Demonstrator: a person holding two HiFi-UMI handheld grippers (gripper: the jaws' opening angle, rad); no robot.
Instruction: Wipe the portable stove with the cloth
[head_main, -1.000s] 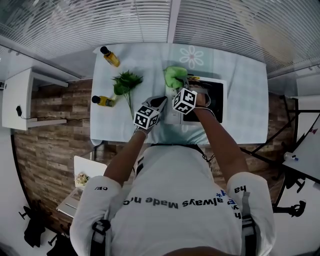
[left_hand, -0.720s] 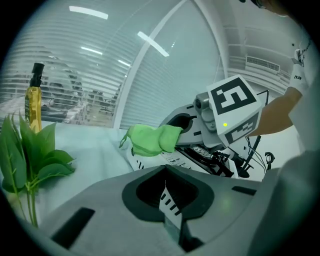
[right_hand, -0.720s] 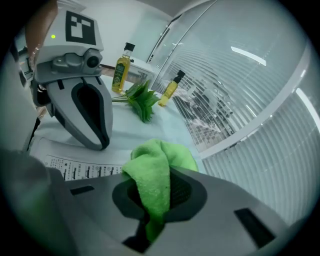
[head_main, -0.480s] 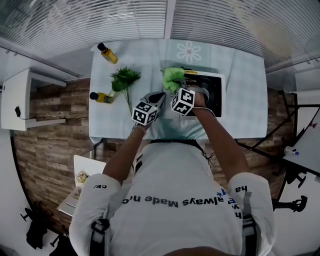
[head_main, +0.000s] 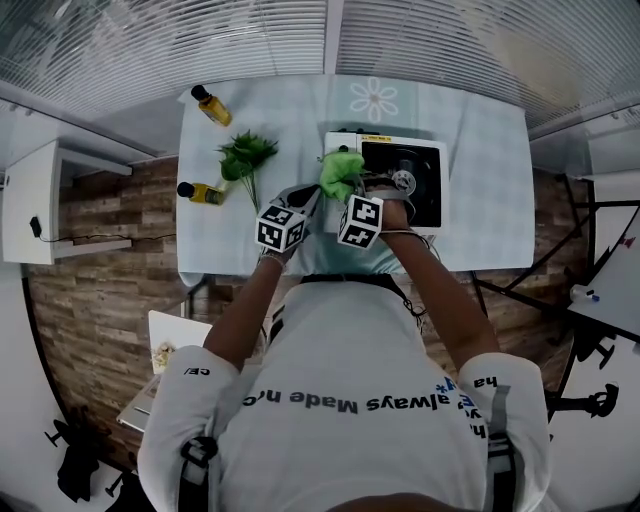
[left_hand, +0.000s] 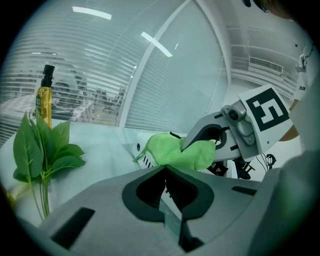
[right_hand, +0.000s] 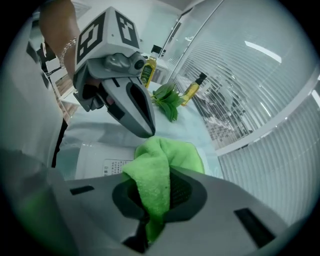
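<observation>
1. The right gripper (right_hand: 150, 200) pinches the green cloth (right_hand: 167, 160) tight.
2. The cloth sits at the left edge of the stove (head_main: 440, 180), which is on the table (head_main: 480, 170).
3. The left gripper (left_hand: 165, 185) is closed on nothing, just beside the cloth.

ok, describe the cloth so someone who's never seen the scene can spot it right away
On the pale table, find the white portable stove right of centre. At its left edge is the cloth, a bunched wad pinched in the right gripper. It is bright green like the leafy sprig further left, but fuzzy and crumpled, not leaved.
</observation>
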